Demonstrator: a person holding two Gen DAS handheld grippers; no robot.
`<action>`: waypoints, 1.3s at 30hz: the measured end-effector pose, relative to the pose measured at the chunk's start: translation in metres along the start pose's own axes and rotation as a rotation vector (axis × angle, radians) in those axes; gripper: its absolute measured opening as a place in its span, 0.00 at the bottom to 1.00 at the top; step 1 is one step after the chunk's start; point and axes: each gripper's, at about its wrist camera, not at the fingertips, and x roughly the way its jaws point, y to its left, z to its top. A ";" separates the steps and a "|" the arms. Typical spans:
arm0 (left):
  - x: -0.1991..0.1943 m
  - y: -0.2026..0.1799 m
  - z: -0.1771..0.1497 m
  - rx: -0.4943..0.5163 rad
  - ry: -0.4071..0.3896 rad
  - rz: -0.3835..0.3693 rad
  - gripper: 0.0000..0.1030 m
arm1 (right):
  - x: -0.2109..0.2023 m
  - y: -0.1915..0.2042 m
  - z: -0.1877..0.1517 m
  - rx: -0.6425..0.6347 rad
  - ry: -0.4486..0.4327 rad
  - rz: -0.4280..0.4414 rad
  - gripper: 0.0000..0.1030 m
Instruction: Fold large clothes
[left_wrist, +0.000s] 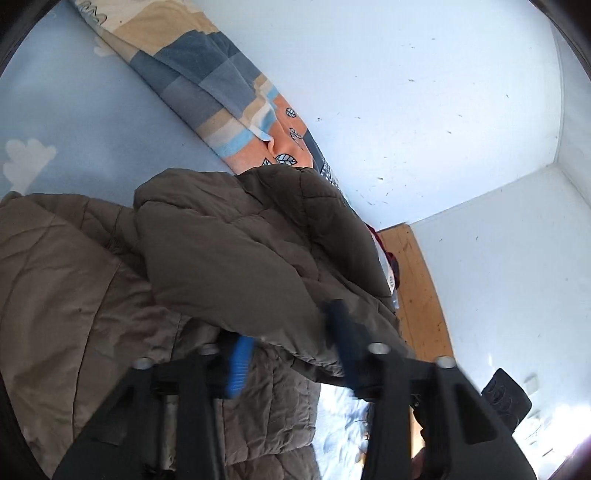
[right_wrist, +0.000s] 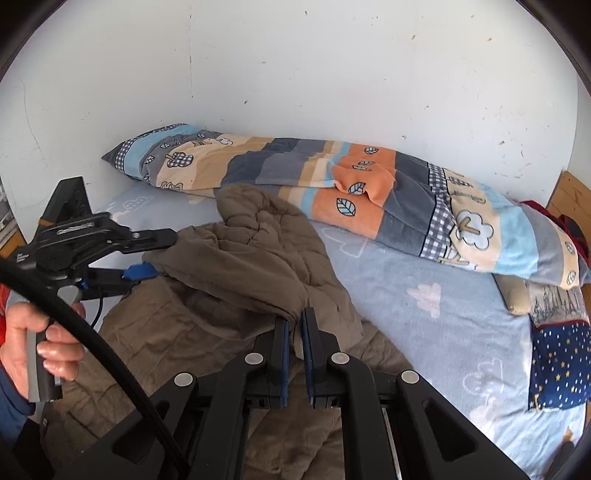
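A large brown quilted jacket (right_wrist: 236, 280) lies crumpled on the bed; it also fills the left wrist view (left_wrist: 221, 251). My right gripper (right_wrist: 293, 325) is shut on a fold of the jacket's edge at the near middle. My left gripper (left_wrist: 291, 332) has its blue-padded jaws apart, with a thick lifted fold of the jacket between them. In the right wrist view the left gripper (right_wrist: 155, 254) is at the jacket's left side, held by a hand (right_wrist: 40, 343); one finger is above the fabric and one below.
The bed has a light blue sheet (right_wrist: 424, 317). A striped patterned blanket roll (right_wrist: 332, 184) lies along the white wall (right_wrist: 295, 74). A star-print cushion (right_wrist: 557, 365) is at the right. A wooden bed frame (left_wrist: 417, 280) shows at the corner.
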 end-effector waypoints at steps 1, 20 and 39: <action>-0.006 -0.005 -0.006 0.036 -0.003 0.030 0.26 | -0.007 0.000 -0.007 0.003 -0.002 0.000 0.07; -0.076 -0.011 -0.077 0.397 0.009 0.358 0.31 | -0.005 0.028 -0.045 0.228 0.066 0.084 0.18; 0.037 0.037 -0.048 0.392 0.192 0.660 0.37 | 0.156 0.047 -0.069 0.325 0.373 0.043 0.41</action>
